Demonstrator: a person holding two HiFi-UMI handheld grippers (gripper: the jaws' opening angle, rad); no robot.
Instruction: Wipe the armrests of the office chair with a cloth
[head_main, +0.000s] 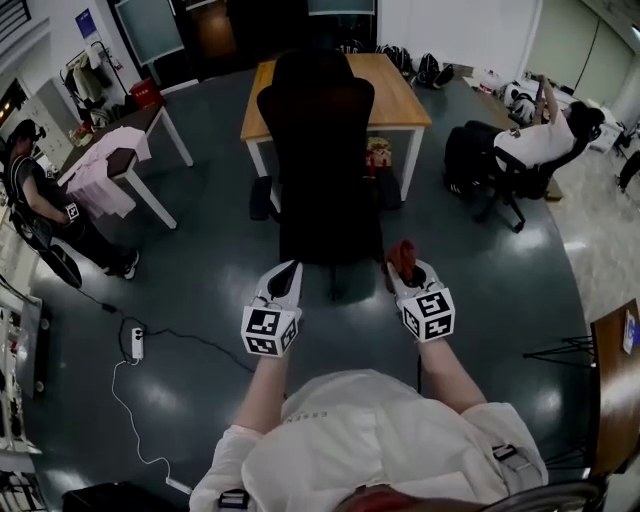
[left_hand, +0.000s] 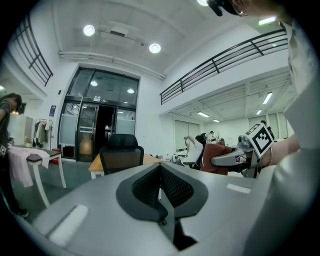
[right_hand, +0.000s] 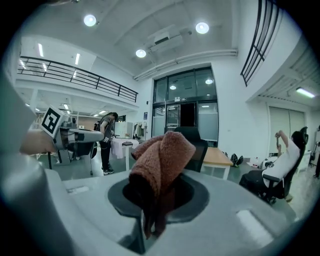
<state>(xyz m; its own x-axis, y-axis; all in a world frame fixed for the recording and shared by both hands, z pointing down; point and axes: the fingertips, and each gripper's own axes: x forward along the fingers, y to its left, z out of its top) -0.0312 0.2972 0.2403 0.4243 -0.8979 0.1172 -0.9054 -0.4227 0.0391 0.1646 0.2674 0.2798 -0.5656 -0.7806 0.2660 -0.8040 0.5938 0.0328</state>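
— Where's the cloth?
— The reddish-brown terry cloth (right_hand: 162, 155) is bunched up and pinched in the jaws of the right gripper (head_main: 404, 271), close behind the back of the black office chair (head_main: 318, 150).
— And the left gripper (head_main: 287, 275)?
— Jaws pressed together on nothing, near the back's other side.

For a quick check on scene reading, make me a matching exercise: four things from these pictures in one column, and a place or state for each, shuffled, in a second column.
Things:
1. cloth
2. left gripper
3. office chair
4. wooden table

Places or states:
A. stands behind the chair
B. jaws together, nothing between them
C. black, ahead of both grippers
D. clamped in the right gripper

Pairs: 1-D, 2-B, 3-C, 4-A.
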